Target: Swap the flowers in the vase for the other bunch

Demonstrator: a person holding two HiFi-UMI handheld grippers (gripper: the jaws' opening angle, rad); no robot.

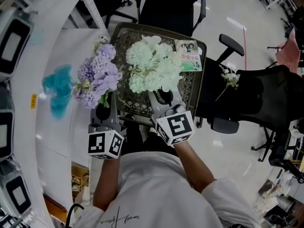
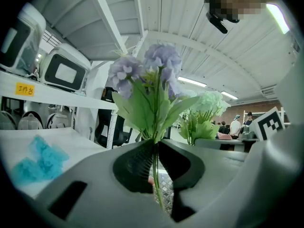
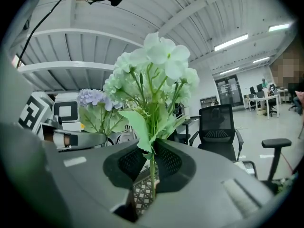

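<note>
Both bunches are off the bench and in my grip, one in each hand. My left hand-held gripper (image 2: 155, 159) is closed down to a narrow slit on the thin green stem of the purple bunch (image 1: 97, 77). My right hand-held gripper (image 3: 151, 164) is pinched the same way on the stems of the white bunch (image 1: 154, 65). In each case the ribbed pads meet the stalk just below the lowest leaves.

What matters for the move ahead is how the stems run. Each bunch stands nearly upright through its jaws, with the heads above and a bare stalk hanging free below. The two bunches sit side by side, their blooms close or brushing. The white one is over the metal mesh bench (image 1: 124, 38). The purple one is at the bench's left edge, beside the white shelf that carries a teal tuft (image 1: 58, 87).

I cannot find the vase in any view, so I cannot say which hand is nearer to it. I judge that whichever bunch goes in must be lowered stalk first, kept vertical.

The purple bunch has rounded lilac clusters with broad, pale green cloth leaves. The white bunch is fuller, cream to pale green, on several thin stalks. Both look artificial and light, likely to swivel in a pinch this narrow. A booklet (image 1: 189, 55) lies at the bench's far right corner.
</note>
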